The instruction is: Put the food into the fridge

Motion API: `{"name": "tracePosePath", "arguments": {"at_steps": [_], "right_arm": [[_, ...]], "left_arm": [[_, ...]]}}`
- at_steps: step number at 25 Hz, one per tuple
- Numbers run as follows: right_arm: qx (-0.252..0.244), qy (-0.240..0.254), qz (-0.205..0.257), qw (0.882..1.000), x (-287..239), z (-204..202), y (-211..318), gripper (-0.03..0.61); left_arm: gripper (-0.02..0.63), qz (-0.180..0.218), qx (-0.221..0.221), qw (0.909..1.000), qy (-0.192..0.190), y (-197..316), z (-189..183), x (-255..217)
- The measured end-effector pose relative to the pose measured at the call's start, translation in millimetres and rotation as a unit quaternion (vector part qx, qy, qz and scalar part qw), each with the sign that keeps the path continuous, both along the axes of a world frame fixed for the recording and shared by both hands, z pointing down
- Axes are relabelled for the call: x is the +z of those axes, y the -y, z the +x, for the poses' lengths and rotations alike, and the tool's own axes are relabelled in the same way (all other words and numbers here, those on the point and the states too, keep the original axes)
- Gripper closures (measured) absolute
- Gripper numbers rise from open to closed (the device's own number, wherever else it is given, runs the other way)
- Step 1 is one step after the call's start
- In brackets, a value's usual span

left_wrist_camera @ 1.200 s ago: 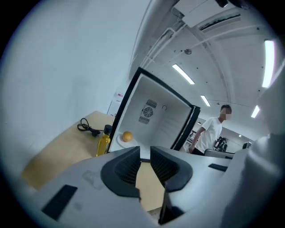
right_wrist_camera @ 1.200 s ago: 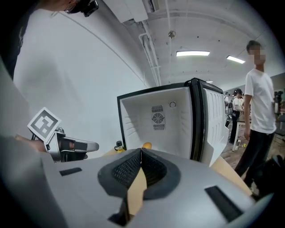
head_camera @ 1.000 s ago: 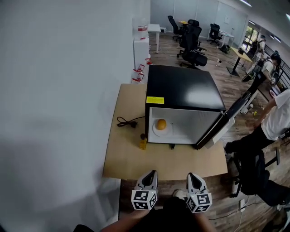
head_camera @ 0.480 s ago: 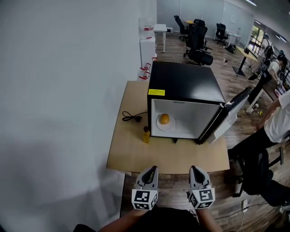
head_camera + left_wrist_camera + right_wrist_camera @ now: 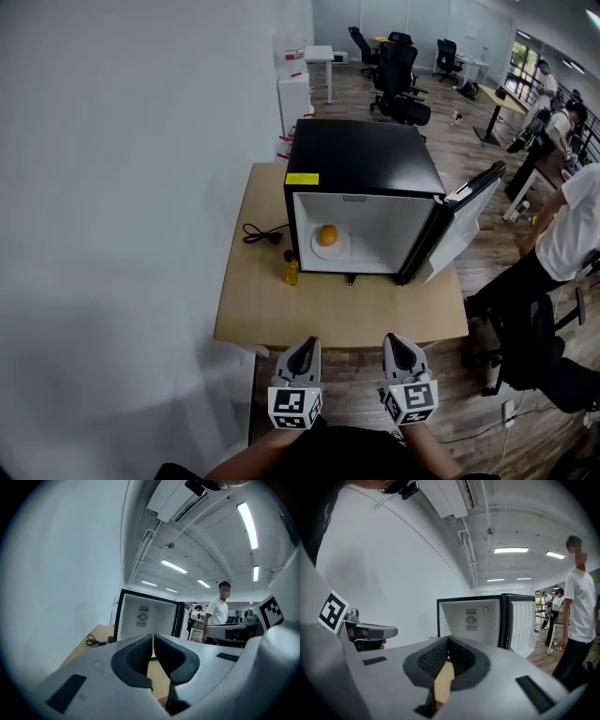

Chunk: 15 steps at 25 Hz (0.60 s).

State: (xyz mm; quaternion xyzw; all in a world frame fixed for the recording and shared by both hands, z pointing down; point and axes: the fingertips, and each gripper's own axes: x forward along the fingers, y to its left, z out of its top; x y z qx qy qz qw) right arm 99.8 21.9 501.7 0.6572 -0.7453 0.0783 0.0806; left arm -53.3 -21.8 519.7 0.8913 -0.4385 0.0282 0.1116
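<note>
A black mini fridge [image 5: 366,169] stands on a wooden table [image 5: 262,319] with its door [image 5: 464,220] swung open to the right. Inside it an orange [image 5: 327,234] rests on a white plate [image 5: 337,249]. A small yellow bottle [image 5: 292,271] stands on the table just outside the fridge's left front corner. My left gripper [image 5: 306,352] and right gripper [image 5: 397,348] are held side by side below the table's near edge, well short of the fridge. Both are shut and empty, jaws meeting at the tips [image 5: 153,637] [image 5: 448,639]. The fridge interior [image 5: 147,620] [image 5: 471,620] shows beyond them.
A black power cord [image 5: 261,234] lies on the table left of the fridge. A white wall [image 5: 112,187] runs along the left. A person in a white shirt [image 5: 572,234] stands at the right beside the open door. Office chairs [image 5: 398,75] and desks fill the room behind.
The view has shifted slightly, and the fridge now sits a little higher and further left in the picture. Both grippers stay shut at the bottom; the orange has not moved.
</note>
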Motion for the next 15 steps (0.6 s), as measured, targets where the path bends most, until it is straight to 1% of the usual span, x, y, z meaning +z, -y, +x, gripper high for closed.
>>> {"name": "tracePosePath", "arguments": {"at_steps": [4,8,15], "right_arm": [[0.006,-0.002,0.009,1.0,1.3,5.7,-3.7,0.518],[0.008,0.0,0.004,1.0,4.7,8.0,-8.0,0.518],[0.008,-0.001,0.011,1.0,1.6,11.6,-10.2,0.518]], "left_arm": [[0.589,0.005,0.003,1.0,0.002,-4.2,3.2,-1.6],[0.589,0.004,0.006,1.0,0.004,-8.4,6.8,-0.9],[0.589,0.005,0.006,0.9999,0.009,-11.0,11.0,-1.5]]}}
